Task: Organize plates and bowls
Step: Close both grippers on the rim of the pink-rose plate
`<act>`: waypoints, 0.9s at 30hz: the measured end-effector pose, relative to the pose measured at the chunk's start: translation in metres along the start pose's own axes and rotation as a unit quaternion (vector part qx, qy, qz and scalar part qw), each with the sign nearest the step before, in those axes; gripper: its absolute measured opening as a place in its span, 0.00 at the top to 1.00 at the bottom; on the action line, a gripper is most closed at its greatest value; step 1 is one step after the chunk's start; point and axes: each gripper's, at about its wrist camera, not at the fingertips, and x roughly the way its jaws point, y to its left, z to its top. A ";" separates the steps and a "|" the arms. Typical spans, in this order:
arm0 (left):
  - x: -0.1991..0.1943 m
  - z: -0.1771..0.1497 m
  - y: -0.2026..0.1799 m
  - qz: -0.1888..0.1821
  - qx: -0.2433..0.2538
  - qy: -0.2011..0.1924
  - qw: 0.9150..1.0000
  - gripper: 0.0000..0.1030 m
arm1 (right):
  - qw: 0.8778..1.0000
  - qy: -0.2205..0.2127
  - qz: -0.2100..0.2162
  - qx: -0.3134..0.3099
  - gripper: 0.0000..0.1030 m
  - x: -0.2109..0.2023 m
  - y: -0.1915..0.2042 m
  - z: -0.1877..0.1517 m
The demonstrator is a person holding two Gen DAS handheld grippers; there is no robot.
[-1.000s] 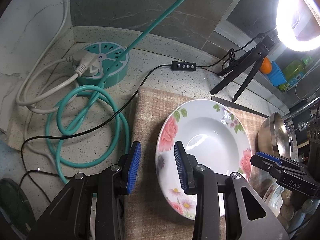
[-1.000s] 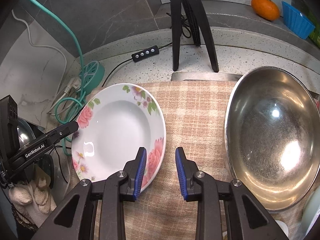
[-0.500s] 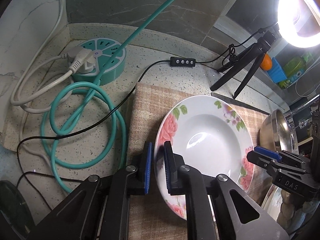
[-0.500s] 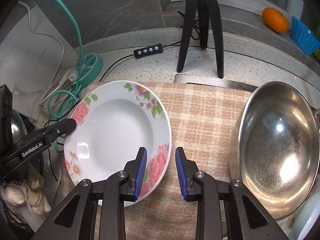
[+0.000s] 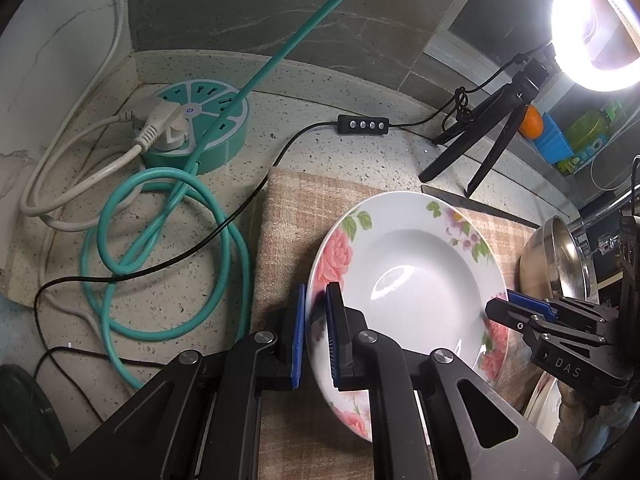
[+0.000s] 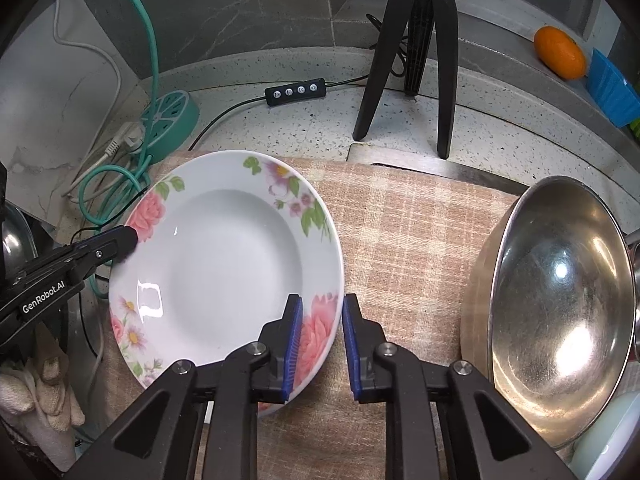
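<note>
Now left gripper (image 5: 316, 332) pinches floral plate (image 5: 408, 280); right gripper (image 6: 319, 344) closing around it.

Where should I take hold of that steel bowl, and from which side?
Grip the steel bowl by its thin rim, probably the near upper edge. It stands tilted on the checked cloth, opening toward the flowered plate, so come from above with one finger inside and one behind the wall.

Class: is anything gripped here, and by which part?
The left gripper pinches the floral plate by its rim. The right gripper is closing around the opposite rim, not yet gripping.
</note>
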 end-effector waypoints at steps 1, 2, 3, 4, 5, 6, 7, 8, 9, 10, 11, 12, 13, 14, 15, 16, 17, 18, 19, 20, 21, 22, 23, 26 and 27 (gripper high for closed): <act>0.000 0.000 0.000 0.001 -0.001 -0.001 1.000 0.91 | 1.000 -0.001 -0.001 0.002 0.84 -0.001 0.000 0.000; 0.000 0.000 0.000 0.002 -0.003 -0.001 1.000 0.91 | 1.000 -0.001 0.000 0.005 0.84 0.000 -0.001 0.000; 0.000 -0.001 0.000 0.002 -0.006 -0.001 1.000 0.91 | 1.000 -0.001 0.002 0.010 0.85 -0.001 -0.002 0.000; -0.001 -0.001 0.000 0.003 -0.008 -0.002 1.000 0.91 | 1.000 -0.001 0.006 0.016 0.85 -0.001 -0.004 0.000; -0.001 -0.002 0.000 0.005 -0.008 -0.003 1.000 0.91 | 1.000 -0.001 0.009 0.019 0.86 -0.001 -0.005 0.000; -0.001 -0.003 0.000 0.006 -0.009 -0.003 1.000 0.91 | 1.000 -0.001 0.009 0.022 0.86 -0.002 -0.005 0.000; -0.001 -0.003 0.000 0.006 -0.011 -0.003 1.000 0.91 | 1.000 -0.003 0.011 0.025 0.87 -0.002 -0.006 0.000; -0.001 -0.004 0.001 0.005 -0.014 -0.003 1.000 0.91 | 1.000 -0.004 0.013 0.028 0.87 -0.003 -0.007 0.000; -0.001 -0.005 0.002 0.004 -0.017 -0.002 1.000 0.91 | 0.999 -0.005 0.015 0.030 0.87 -0.003 -0.007 0.000; -0.002 -0.005 0.003 0.003 -0.021 -0.001 1.000 0.91 | 0.999 -0.005 0.017 0.033 0.87 -0.004 -0.007 0.000; -0.003 -0.006 0.004 0.002 -0.024 0.000 1.000 0.91 | 0.999 -0.006 0.019 0.034 0.87 -0.005 -0.008 -0.001; -0.004 -0.007 0.004 0.003 -0.025 -0.002 1.000 0.91 | 0.999 -0.006 0.020 0.035 0.87 -0.005 -0.007 -0.001; -0.005 -0.008 0.003 0.005 -0.025 -0.003 1.000 0.91 | 0.999 -0.007 0.023 0.036 0.88 -0.006 -0.007 -0.001; -0.007 -0.009 0.003 0.006 -0.027 -0.004 1.000 0.91 | 0.999 -0.008 0.025 0.038 0.88 -0.007 -0.008 -0.002; -0.009 -0.010 0.003 0.006 -0.029 -0.005 1.000 0.91 | 0.999 -0.008 0.027 0.042 0.88 -0.008 -0.008 -0.002; -0.010 -0.011 0.003 0.007 -0.030 -0.006 1.000 0.91 | 0.999 -0.010 0.028 0.044 0.88 -0.009 -0.009 -0.003; -0.012 -0.012 0.002 0.007 -0.031 -0.007 0.999 0.91 | 0.999 -0.009 0.028 0.046 0.88 -0.010 -0.008 -0.003; -0.013 -0.013 0.002 0.008 -0.031 -0.008 0.999 0.91 | 0.998 -0.007 0.028 0.047 0.88 -0.011 -0.008 -0.004; -0.014 -0.014 0.002 0.008 -0.033 -0.009 0.999 0.91 | 0.998 -0.007 0.029 0.047 0.88 -0.012 -0.008 -0.005; -0.015 -0.015 0.003 0.008 -0.035 -0.009 0.999 0.91 | 0.998 -0.006 0.031 0.046 0.88 -0.013 -0.008 -0.006; -0.016 -0.016 0.003 0.007 -0.037 -0.009 0.999 0.91 | 0.998 -0.006 0.032 0.045 0.88 -0.015 -0.008 -0.007; -0.018 -0.017 0.004 0.006 -0.040 -0.008 0.999 0.91 | 0.998 -0.006 0.033 0.046 0.88 -0.016 -0.008 -0.008; -0.020 -0.018 0.004 0.005 -0.043 -0.009 0.999 0.91 | 0.998 -0.007 0.035 0.047 0.88 -0.018 -0.008 -0.009; -0.026 -0.020 0.001 0.006 -0.044 -0.013 0.999 0.91 | 0.998 -0.010 0.041 0.051 0.88 -0.025 -0.009 -0.011; -0.028 -0.020 0.000 0.006 -0.043 -0.014 0.999 0.91 | 0.998 -0.009 0.042 0.054 0.88 -0.028 -0.009 -0.012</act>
